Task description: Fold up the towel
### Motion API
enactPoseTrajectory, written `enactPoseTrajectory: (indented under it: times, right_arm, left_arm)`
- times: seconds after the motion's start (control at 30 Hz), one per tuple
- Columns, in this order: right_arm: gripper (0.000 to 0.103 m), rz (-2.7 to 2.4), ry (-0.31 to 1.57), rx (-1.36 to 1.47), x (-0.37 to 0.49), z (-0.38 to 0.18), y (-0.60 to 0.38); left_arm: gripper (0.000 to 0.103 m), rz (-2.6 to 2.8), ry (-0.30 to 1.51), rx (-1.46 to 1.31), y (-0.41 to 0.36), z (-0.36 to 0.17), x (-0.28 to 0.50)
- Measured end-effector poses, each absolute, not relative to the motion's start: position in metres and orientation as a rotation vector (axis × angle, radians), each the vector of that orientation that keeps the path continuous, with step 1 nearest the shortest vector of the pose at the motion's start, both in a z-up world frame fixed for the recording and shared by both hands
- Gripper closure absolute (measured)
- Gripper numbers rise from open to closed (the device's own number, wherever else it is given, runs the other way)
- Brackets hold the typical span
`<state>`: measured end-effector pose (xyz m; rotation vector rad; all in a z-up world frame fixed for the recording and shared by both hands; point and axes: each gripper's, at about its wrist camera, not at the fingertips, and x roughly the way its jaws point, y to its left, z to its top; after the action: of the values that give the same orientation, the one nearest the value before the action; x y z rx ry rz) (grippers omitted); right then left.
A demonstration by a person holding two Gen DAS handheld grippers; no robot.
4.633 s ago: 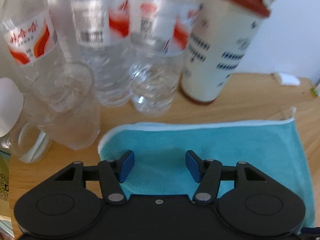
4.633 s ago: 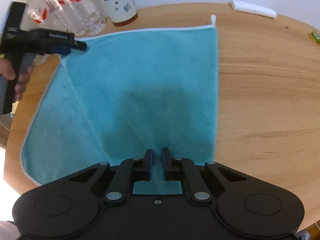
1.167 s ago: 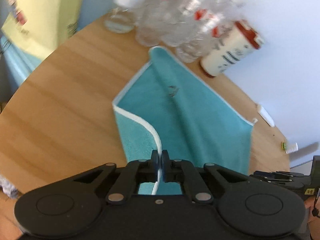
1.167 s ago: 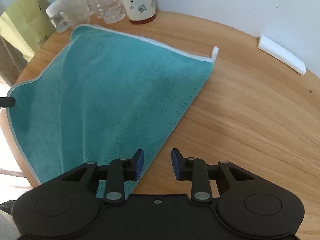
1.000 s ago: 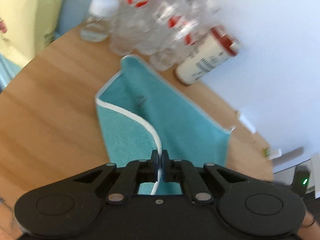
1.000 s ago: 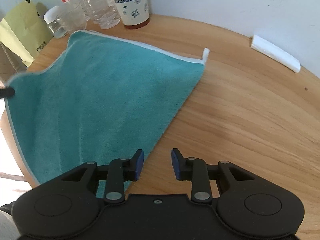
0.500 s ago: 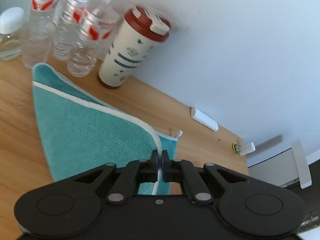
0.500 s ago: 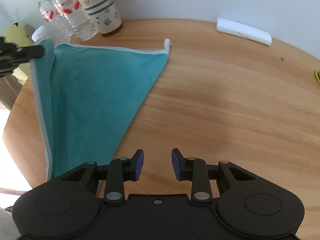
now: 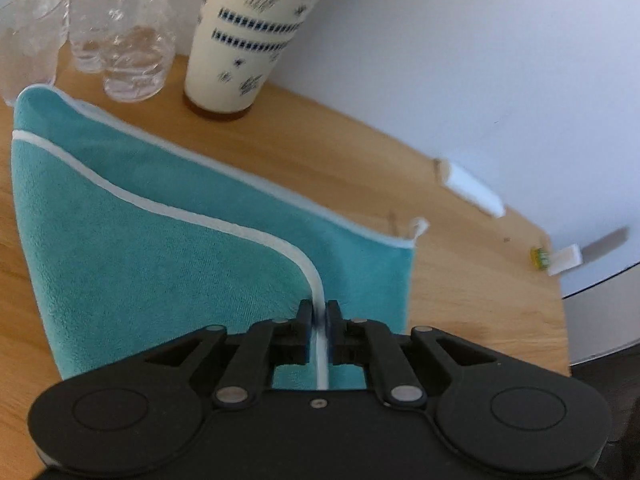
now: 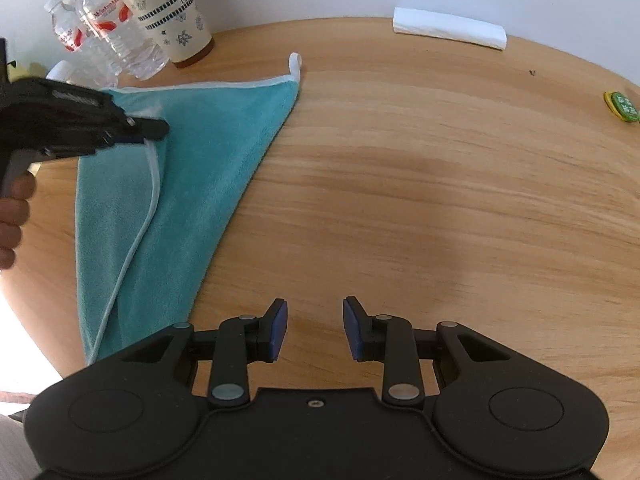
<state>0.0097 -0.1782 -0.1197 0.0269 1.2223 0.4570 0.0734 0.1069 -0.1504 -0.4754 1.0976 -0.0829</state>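
While towel [image 9: 168,264] hem pinched between left fingers [image 9: 305,320].

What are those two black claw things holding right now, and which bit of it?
The left gripper is shut on the teal towel, pinching its white-trimmed edge near a corner. The right gripper is open over the table, holding nothing.

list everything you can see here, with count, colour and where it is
towel: one, teal with white trim, left part of table, partly folded
table: one, light wood
tumbler: one, cream with dark pattern, reddish lid, back left by wall
water bottles: several, clear with red labels, left of tumbler
white strip: one, back edge
small green item: one, far right
left gripper: black, shut on towel trim
right gripper: black, open over bare wood
hand: one, left edge
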Motion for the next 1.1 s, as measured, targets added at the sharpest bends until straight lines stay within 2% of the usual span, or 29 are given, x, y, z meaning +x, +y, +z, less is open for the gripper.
enactPoseTrajectory:
  times: [0.03, 0.17, 0.23, 0.37, 0.43, 0.7, 0.8, 1.1]
  right_arm:
    - [0.068, 0.473, 1.210, 0.041, 0.010, -0.115, -0.175]
    - [0.068, 0.580, 1.169, 0.081, 0.007, -0.096, -0.151]
    - [0.068, 0.635, 1.153, 0.070, 0.005, -0.090, -0.136]
    - [0.068, 0.742, 1.165, 0.108, -0.002, -0.087, -0.101]
    - [0.068, 0.813, 1.182, 0.138, -0.009, -0.091, -0.076]
    - [0.069, 0.766, 1.278, 0.061, -0.022, -0.126, -0.023]
    - [0.082, 0.697, 1.287, 0.020, -0.025, -0.131, -0.024]
    - [0.084, 0.576, 1.319, -0.043, -0.040, -0.124, -0.032]
  left_arm:
    - [0.086, -0.083, 1.107, -0.459, 0.106, -0.155, 0.075]
    - [0.072, -0.098, 1.110, -0.466, 0.108, -0.161, 0.077]
    - [0.059, -0.113, 1.092, -0.466, 0.110, -0.156, 0.078]
    - [0.051, -0.148, 1.042, -0.443, 0.119, -0.134, 0.074]
    - [0.040, -0.152, 1.008, -0.409, 0.129, -0.121, 0.067]
    - [0.039, -0.123, 0.982, -0.291, 0.179, -0.116, 0.055]
    - [0.039, -0.122, 0.983, -0.251, 0.194, -0.128, 0.059]
    - [0.040, -0.155, 0.964, -0.177, 0.209, -0.161, 0.078]
